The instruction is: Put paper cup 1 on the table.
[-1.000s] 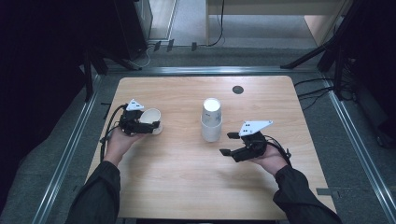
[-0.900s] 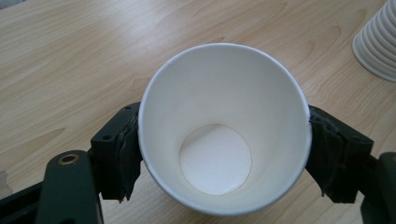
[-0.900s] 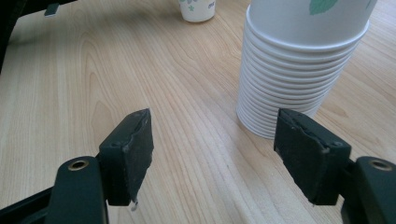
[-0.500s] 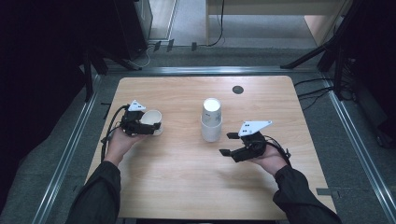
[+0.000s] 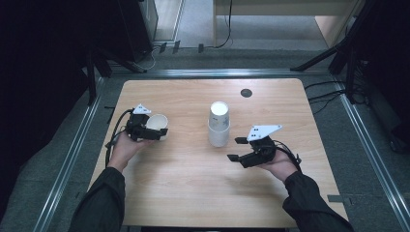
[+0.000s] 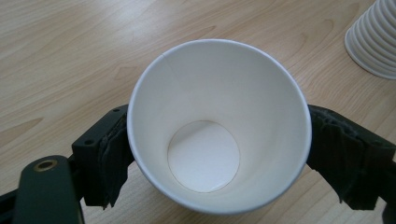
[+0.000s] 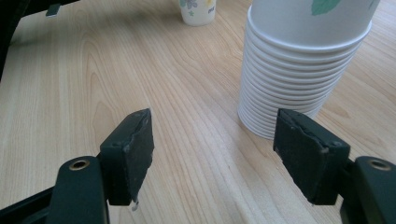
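The left gripper point(image 5: 157, 130) has just been opening its jaws – a white paper cup point(image 6: 218, 123) sits between them. The right gripper point(image 5: 237, 149) is wide open and holds nothing – just beside the stack of paper cups point(image 5: 218, 124).

The left gripper point(image 5: 153, 130) is sitting over the table's left part, held in the left hand point(image 5: 126, 147), with its forearm coming in from the bottom left; its jaws have just been opening and are now standing wide, one on each side of a cup point(image 6: 217, 126), with the right pad looking slightly clear of the wall; the right gripper point(image 5: 237, 149) is resting right of centre in the right hand point(image 5: 276, 162), pointing left, jaws spread wide with nothing between them; both sleeves are dark.
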A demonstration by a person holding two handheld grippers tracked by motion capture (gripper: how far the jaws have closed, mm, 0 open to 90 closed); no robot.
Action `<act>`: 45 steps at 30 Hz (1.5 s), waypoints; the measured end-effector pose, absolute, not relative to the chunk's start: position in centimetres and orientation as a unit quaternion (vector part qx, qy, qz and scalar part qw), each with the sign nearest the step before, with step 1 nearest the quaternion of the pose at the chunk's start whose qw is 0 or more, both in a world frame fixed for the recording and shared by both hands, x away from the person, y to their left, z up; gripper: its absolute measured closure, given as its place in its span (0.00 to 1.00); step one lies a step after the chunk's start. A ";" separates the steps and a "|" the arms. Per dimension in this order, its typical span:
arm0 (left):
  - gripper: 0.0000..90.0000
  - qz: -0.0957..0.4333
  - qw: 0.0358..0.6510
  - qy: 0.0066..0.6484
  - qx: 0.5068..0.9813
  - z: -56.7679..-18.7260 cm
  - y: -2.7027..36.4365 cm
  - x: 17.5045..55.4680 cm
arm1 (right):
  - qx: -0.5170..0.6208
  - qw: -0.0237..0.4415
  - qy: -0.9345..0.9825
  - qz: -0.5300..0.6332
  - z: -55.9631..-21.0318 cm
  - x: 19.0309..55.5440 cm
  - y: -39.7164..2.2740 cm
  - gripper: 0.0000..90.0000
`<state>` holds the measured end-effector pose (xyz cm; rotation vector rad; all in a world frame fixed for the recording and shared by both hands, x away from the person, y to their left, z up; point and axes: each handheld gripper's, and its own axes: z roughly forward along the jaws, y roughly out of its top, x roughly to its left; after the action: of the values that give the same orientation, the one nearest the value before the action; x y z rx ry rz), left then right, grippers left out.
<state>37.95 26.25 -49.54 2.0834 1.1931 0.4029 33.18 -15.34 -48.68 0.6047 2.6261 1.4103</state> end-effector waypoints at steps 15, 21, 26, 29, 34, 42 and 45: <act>0.10 0.137 0.371 0.469 0.790 -48.5 27.1 37.8 | 0.199 0.047 0.862 0.464 -48.6 33.2 -15.4 0.33; 0.10 0.137 0.364 0.461 0.797 -48.1 27.0 37.6 | 0.201 0.044 0.862 0.464 -48.6 33.2 -15.4 0.33; 0.10 0.139 0.370 0.462 0.794 -47.6 27.2 37.4 | 0.201 0.044 0.862 0.463 -48.6 33.2 -15.4 0.33; 0.10 0.138 0.373 0.458 0.795 -47.0 27.4 37.2 | 0.202 0.043 0.862 0.464 -48.6 33.2 -15.4 0.33; 0.10 0.142 0.383 0.447 0.796 -46.1 27.4 36.7 | 0.203 0.042 0.861 0.464 -48.6 33.3 -15.5 0.33; 0.10 0.125 0.405 0.423 0.801 -44.6 26.9 35.5 | 0.209 0.036 0.861 0.462 -48.4 33.4 -15.6 0.32; 0.15 0.113 0.413 0.410 0.805 -44.4 26.6 35.0 | 0.213 0.037 0.860 0.463 -48.2 33.5 -15.8 0.31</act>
<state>34.96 26.56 -44.39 2.0250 1.0298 0.2840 33.51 -15.80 -48.24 0.6551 2.6392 1.4205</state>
